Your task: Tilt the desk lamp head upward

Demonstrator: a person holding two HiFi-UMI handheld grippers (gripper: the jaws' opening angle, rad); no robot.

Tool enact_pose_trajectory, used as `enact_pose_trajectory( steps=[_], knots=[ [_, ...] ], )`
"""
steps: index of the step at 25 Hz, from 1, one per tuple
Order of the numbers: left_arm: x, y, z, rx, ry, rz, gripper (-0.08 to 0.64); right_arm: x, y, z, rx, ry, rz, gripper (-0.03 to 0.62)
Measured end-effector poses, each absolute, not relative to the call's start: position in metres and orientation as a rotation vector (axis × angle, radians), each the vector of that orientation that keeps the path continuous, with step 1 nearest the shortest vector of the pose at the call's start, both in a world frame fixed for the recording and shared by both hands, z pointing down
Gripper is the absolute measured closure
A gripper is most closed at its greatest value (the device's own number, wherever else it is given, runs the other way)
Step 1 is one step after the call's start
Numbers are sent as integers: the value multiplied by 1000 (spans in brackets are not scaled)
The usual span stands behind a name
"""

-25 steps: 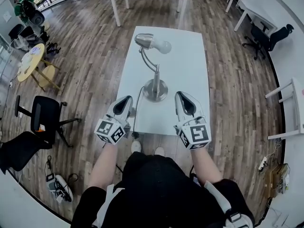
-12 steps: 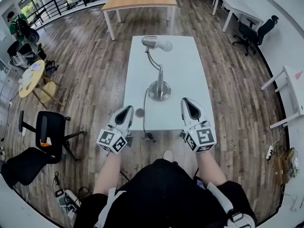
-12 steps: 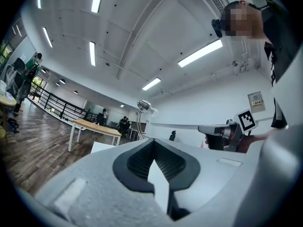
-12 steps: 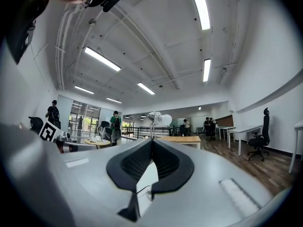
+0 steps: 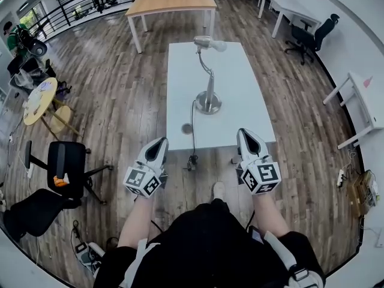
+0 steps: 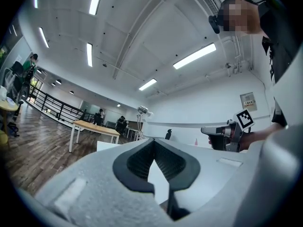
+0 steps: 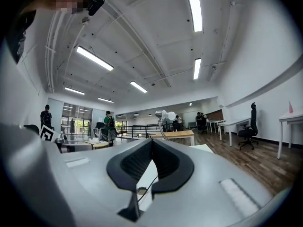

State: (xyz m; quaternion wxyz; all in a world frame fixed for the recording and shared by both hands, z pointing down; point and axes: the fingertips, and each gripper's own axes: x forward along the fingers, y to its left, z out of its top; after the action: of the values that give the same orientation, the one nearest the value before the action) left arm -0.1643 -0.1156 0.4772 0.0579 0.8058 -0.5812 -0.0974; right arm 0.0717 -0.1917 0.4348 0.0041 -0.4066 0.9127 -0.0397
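Observation:
The silver desk lamp stands on the white table (image 5: pixel 240 89), with its round base (image 5: pixel 208 104) near the table's middle. Its curved neck rises to the lamp head (image 5: pixel 204 41), whose white bulb (image 5: pixel 218 45) points right. My left gripper (image 5: pixel 161 141) and right gripper (image 5: pixel 245 133) hover off the table's near edge, well short of the lamp. Both point level toward it and both are shut on nothing. In the left gripper view the lamp head (image 6: pixel 142 110) is small and far beyond the shut left gripper (image 6: pixel 154 142). The right gripper view shows the lamp head (image 7: pixel 165 114) above the shut right gripper (image 7: pixel 152 142).
The lamp's black cable (image 5: pixel 193 131) hangs over the table's near edge to the wood floor. A black office chair (image 5: pixel 63 167) and a round yellow table (image 5: pixel 37 101) stand at the left. Behind are a wooden table (image 5: pixel 171 3) and white desks (image 5: pixel 366 101) at the right.
Both grippers have drawn back from beside the lamp base to off the table's near edge. The lamp and table now lie farther from them.

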Motion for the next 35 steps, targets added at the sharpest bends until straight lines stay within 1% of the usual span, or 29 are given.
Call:
enact_pose_trajectory(
  steps=[8, 13, 17, 23, 27, 35],
  knots=[
    [-164, -79, 464, 2446, -1788, -313, 560, 87, -153, 420, -1287, 2846, -70, 588],
    [-157, -81, 460, 2438, -1823, -325, 560, 110, -160, 424, -1322, 2847, -56, 588],
    [-138, -76, 469, 2392, -1827, -344, 560, 142, -160, 440, -1343, 2840, -136, 588],
    [-101, -78, 471, 2393, -1815, -374, 560, 167, -158, 450, -1325, 2855, -133, 589],
    [-85, -79, 472, 2419, -1808, -335, 560, 172, -165, 453, -1298, 2866, -147, 588],
    [-91, -76, 481, 2382, -1835, -309, 560, 163, -171, 466, -1259, 2903, -209, 589]
  ],
)
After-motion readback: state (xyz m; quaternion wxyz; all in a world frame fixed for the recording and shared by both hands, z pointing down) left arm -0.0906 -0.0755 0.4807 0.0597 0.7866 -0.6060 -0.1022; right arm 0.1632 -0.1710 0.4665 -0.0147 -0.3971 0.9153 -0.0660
